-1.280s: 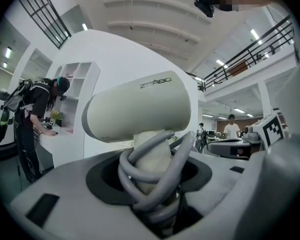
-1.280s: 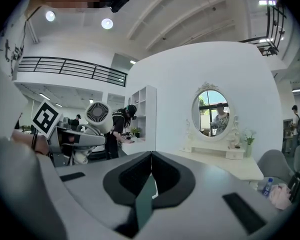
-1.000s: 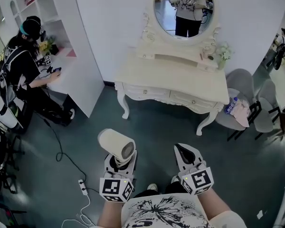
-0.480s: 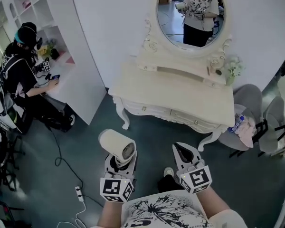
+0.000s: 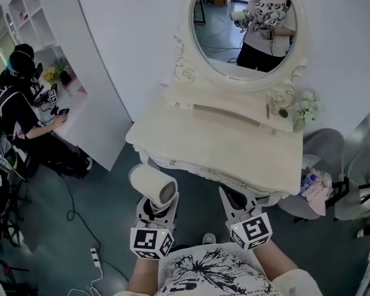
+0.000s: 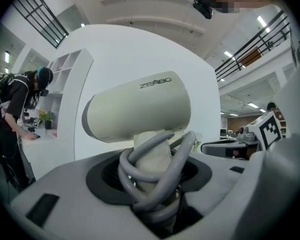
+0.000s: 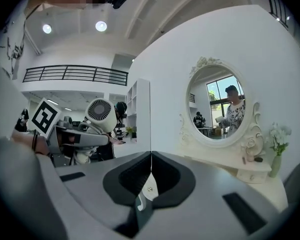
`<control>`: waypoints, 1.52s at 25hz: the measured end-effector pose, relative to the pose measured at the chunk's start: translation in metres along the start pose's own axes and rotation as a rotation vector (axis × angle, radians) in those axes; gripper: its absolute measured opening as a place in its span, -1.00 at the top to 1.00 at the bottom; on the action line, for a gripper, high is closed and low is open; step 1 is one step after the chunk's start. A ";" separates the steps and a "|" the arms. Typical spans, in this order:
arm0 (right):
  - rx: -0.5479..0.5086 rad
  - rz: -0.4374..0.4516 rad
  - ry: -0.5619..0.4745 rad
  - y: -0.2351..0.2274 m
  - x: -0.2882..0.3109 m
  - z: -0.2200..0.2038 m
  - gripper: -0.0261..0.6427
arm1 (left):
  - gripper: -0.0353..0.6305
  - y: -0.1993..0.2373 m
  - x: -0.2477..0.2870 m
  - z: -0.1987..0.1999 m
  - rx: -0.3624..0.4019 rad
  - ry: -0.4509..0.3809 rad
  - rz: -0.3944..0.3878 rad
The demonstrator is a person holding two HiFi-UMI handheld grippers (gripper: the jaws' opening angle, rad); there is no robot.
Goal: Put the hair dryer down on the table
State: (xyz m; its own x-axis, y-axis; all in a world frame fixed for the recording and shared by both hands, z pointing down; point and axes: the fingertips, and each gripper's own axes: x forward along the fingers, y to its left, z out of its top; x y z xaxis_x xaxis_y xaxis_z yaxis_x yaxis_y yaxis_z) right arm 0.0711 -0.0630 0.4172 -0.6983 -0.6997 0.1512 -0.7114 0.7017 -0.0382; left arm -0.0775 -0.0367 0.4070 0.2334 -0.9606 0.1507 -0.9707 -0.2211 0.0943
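My left gripper is shut on the handle of a cream hair dryer, which stands upright with its grey cord wound round the handle. The dryer's barrel points left and away. It hangs in the air just off the front left corner of the cream dressing table. My right gripper is shut with nothing in it, its tips over the table's front edge. From the right gripper view the dryer's rear grille shows to the left.
An oval mirror stands at the back of the table, with a small flower vase at the back right. A white shelf unit with a person at it is to the left. Grey chairs stand on the right.
I have come forward toward the dressing table. Both grippers, earlier over the open floor, now reach its front edge. The dryer stays gripped the same way.
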 end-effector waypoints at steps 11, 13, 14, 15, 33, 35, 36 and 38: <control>0.049 -0.108 0.011 -0.093 0.037 -0.003 0.87 | 0.16 -0.012 0.111 0.005 0.036 0.047 -0.115; 0.057 -0.132 0.016 -0.103 0.051 -0.004 0.87 | 0.16 -0.007 0.133 0.006 0.043 0.055 -0.147; 0.062 -0.148 0.017 -0.107 0.058 -0.004 0.87 | 0.16 -0.003 0.144 0.007 0.047 0.059 -0.166; 0.066 -0.168 0.018 -0.113 0.066 -0.004 0.87 | 0.16 0.001 0.156 0.008 0.052 0.063 -0.189; 0.197 -0.522 0.078 -0.187 0.186 -0.030 0.87 | 0.16 0.061 0.335 -0.073 0.239 0.412 -0.587; 0.221 -0.547 0.096 -0.190 0.193 -0.042 0.87 | 0.16 0.059 0.347 -0.095 0.300 0.467 -0.637; 0.230 -0.557 0.107 -0.192 0.196 -0.048 0.87 | 0.16 0.058 0.352 -0.106 0.334 0.489 -0.662; 0.243 -0.574 0.131 -0.195 0.200 -0.060 0.87 | 0.16 0.053 0.362 -0.121 0.403 0.518 -0.714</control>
State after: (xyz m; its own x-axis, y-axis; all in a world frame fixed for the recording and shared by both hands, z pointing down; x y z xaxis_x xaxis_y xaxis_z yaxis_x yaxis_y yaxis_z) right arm 0.0748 -0.3315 0.5140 -0.1959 -0.9221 0.3336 -0.9779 0.1585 -0.1361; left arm -0.0376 -0.3758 0.5861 0.6781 -0.4057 0.6128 -0.5150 -0.8572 0.0024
